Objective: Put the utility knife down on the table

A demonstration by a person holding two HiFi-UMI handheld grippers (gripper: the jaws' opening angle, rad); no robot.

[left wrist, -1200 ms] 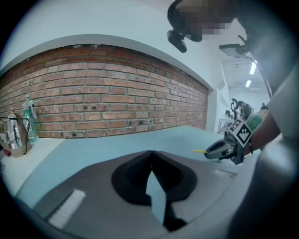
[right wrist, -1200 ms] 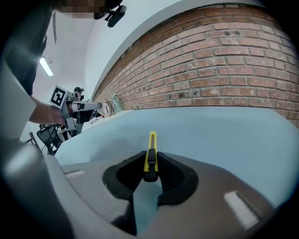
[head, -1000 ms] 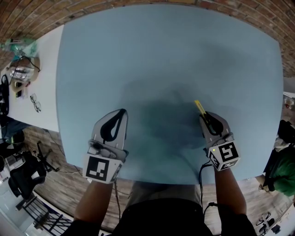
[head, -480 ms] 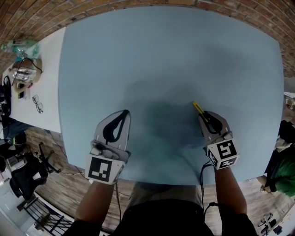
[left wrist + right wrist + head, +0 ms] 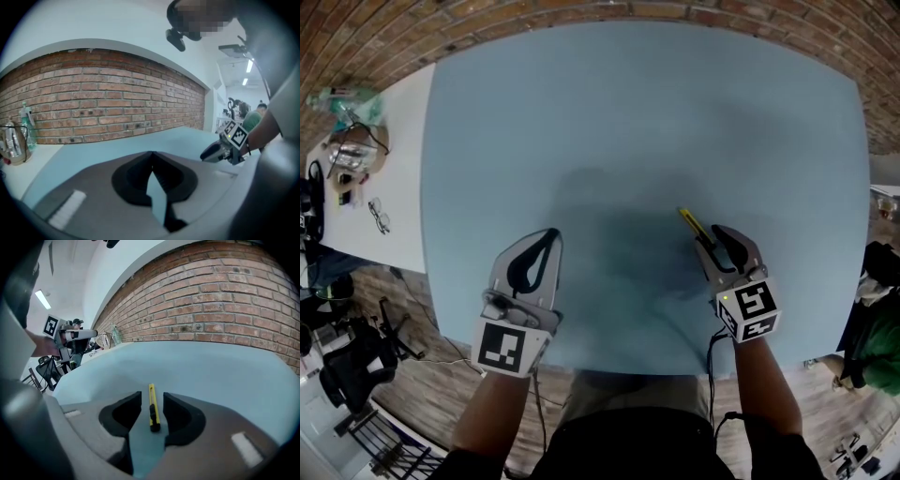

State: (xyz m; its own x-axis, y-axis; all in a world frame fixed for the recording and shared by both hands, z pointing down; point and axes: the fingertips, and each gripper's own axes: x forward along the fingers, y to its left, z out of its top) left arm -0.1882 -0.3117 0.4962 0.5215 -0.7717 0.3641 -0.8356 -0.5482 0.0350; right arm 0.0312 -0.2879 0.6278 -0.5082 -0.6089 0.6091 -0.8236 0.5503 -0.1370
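The utility knife point(image 5: 693, 225), slim, yellow and black, lies flat on the pale blue table point(image 5: 628, 112) at the near right. My right gripper point(image 5: 711, 236) sits low over its rear end. In the right gripper view the knife point(image 5: 152, 409) rests between the two black pads point(image 5: 126, 409), with a sliver of table showing on each side. These jaws are opening and no longer press on it. My left gripper point(image 5: 547, 234) rests at the near left of the table. Its tips point(image 5: 151, 153) meet with nothing between them.
A white side table point(image 5: 389, 202) adjoins the blue one on the left, carrying bottles, cables and a pair of glasses point(image 5: 377, 214). A brick wall point(image 5: 225, 301) stands beyond the far edge. The table's near edge runs just behind both grippers.
The right jaws have spread apart and released the knife, which now lies free on the table between them. The left gripper has stayed put.
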